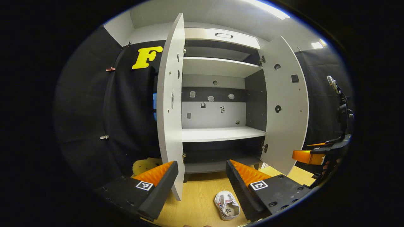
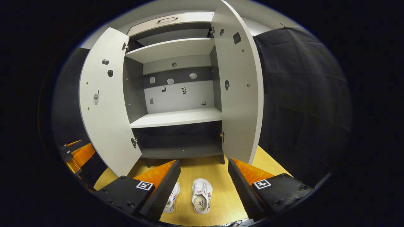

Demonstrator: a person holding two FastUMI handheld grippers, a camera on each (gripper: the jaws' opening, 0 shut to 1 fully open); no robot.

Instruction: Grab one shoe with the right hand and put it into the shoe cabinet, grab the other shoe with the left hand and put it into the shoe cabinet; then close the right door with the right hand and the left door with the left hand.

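Left gripper view: the left gripper (image 1: 202,183) sits at the bottom of the frame with its jaws spread wide and nothing between them; the shoe cabinet (image 1: 217,134) fills the centre, left door (image 1: 170,104) and right door (image 1: 285,107) both swung open, shelves bare; one white shoe (image 1: 226,205) lies on the wooden floor (image 1: 195,198) at lower centre, beside the right-hand finger; the right gripper (image 1: 315,156) appears at the right edge, its opening not discernible. Right gripper view: the right gripper (image 2: 203,186) is likewise wide open and empty at the bottom of the frame; both shoes lie on the floor at lower centre before the open cabinet, one shoe (image 2: 202,195) between the fingers, the other shoe (image 2: 172,198) partly hidden behind the left-hand finger; the left gripper shows orange at the lower left edge.
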